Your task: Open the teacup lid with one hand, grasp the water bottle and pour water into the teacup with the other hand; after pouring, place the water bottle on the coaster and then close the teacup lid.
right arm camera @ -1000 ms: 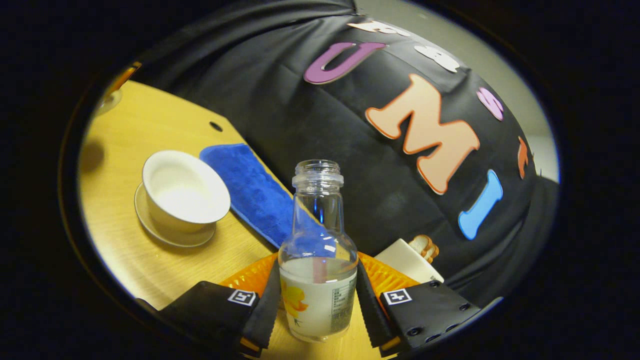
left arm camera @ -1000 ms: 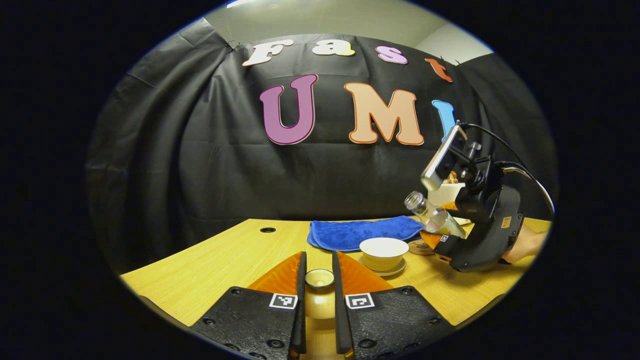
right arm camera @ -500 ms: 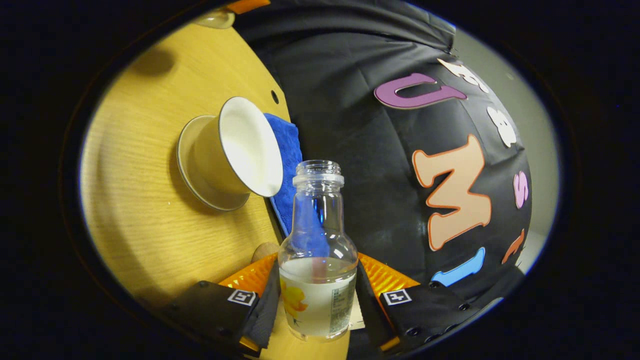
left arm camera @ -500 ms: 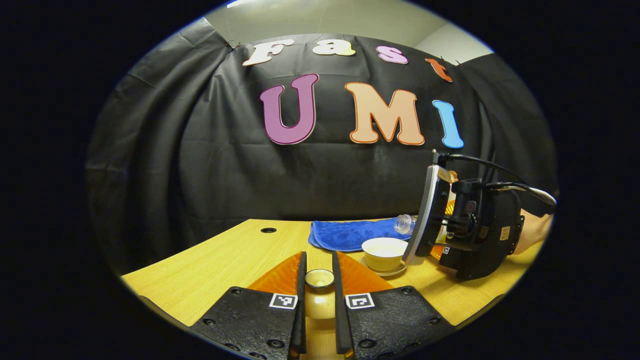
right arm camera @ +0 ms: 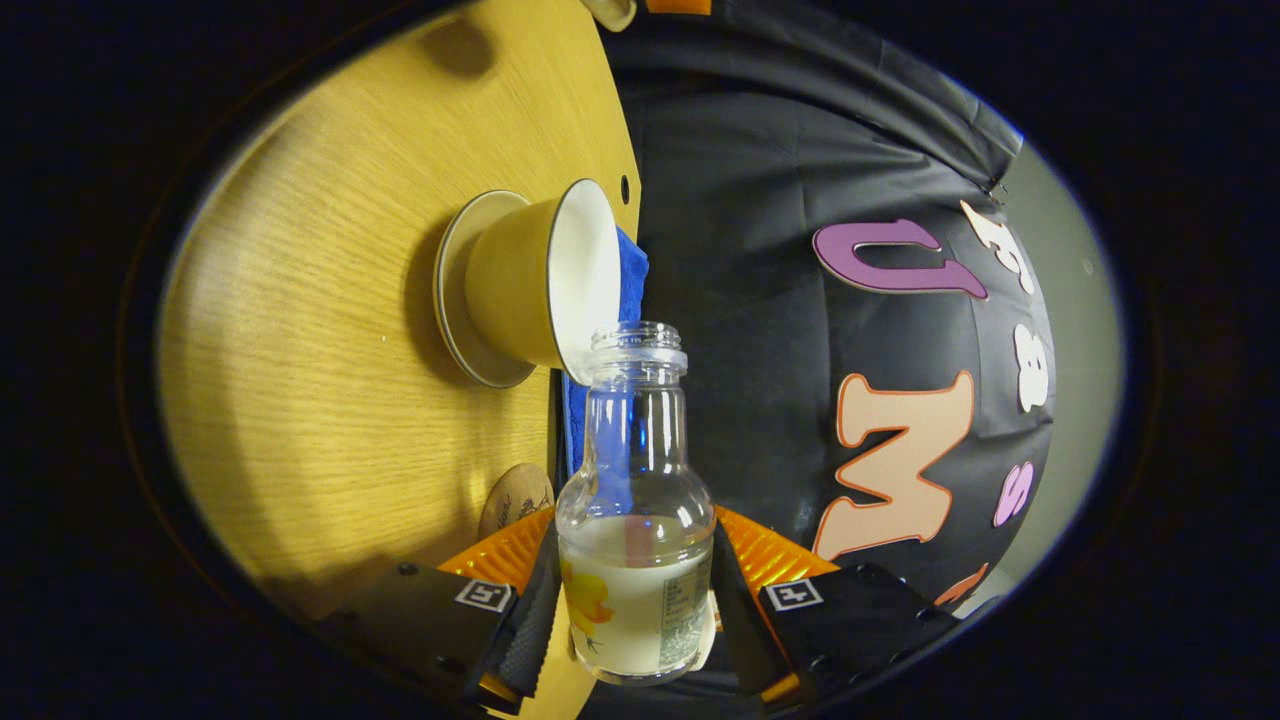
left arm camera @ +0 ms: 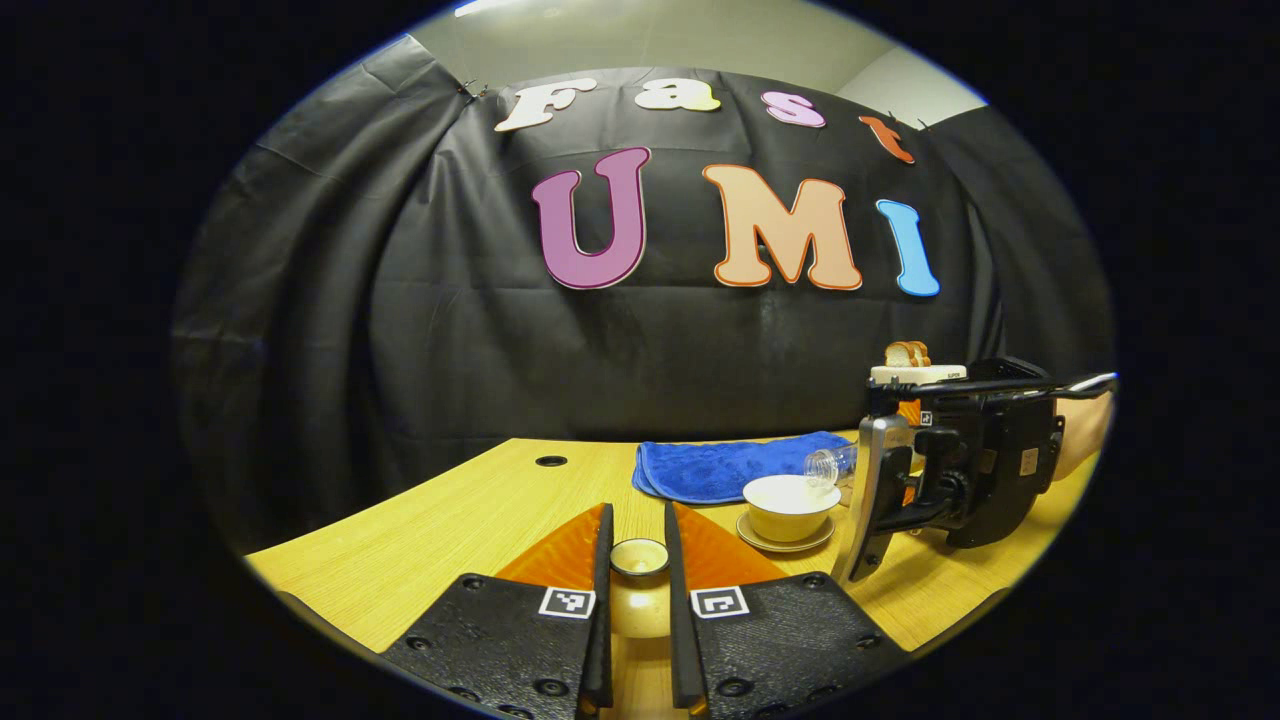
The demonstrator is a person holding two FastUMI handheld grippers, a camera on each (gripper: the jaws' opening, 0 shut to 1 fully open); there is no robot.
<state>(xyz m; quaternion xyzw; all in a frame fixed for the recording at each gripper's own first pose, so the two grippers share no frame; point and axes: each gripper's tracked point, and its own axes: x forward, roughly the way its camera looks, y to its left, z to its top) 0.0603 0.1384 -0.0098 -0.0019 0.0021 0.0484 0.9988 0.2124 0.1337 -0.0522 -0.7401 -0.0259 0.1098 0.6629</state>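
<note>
Over the teacup (left arm camera: pixel 790 505) on the table (left arm camera: pixel 470 520), the right claw (right arm camera: pixel 635 600) clenches the tipped water bottle (right arm camera: pixel 637 500), pouring step; left claw (left arm camera: pixel 638 560) grips the lid (left arm camera: pixel 639 556). Next: tilt further.

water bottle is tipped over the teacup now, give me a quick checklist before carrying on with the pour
1. Grip on the water bottle: the right gripper has both fingers pressed on its lower body. Ok.
2. Bottle open: no cap on the neck. Ok.
3. Mouth over the teacup: in the left gripper view the neck lies about level, its mouth at the cup's rim. Ok.
4. Lid out of the way: the left gripper holds the teacup lid clear of the cup. Ok.
5. Water flowing: no stream can be made out at the mouth. Cannot tell.
6. Coaster free for the bottle later: it lies bare on the table. Ok.
</note>
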